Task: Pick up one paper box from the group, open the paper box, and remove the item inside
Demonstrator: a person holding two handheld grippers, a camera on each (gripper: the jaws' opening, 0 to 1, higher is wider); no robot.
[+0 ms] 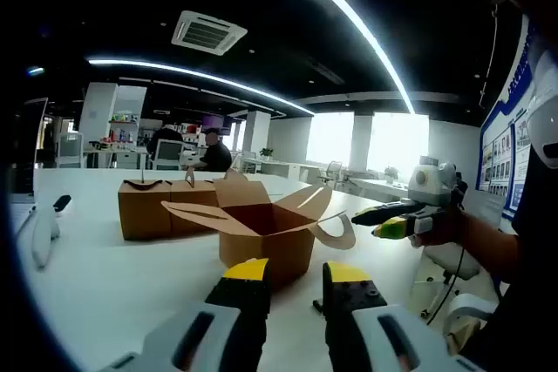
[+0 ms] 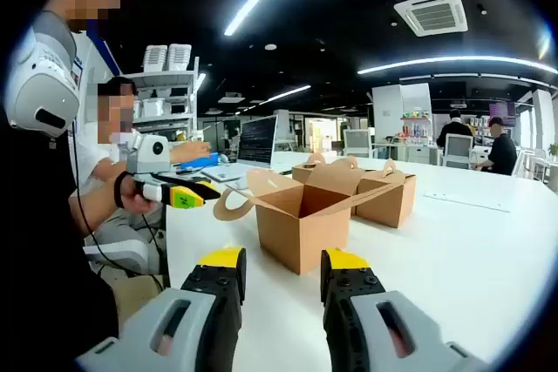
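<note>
An open brown paper box (image 1: 266, 234) stands on the white table (image 1: 105, 276) with its flaps spread; its inside is too shadowed to make out. Behind it sit two closed brown boxes (image 1: 166, 208) side by side. My left gripper (image 1: 298, 273) is open just in front of the open box, holding nothing. The right gripper (image 1: 384, 219) hovers to the right of the box in a hand. In the right gripper view, the open box (image 2: 301, 219) is just ahead of my open right gripper (image 2: 284, 260), with the closed boxes (image 2: 384, 196) beyond and the left gripper (image 2: 179, 193) at left.
A white tool (image 1: 44, 234) lies near the table's left side. A laptop (image 2: 257, 140) stands at the far end of the table, and a paper sheet (image 2: 471, 202) lies to the right. A person (image 2: 109, 141) sits close by, and others sit at far desks.
</note>
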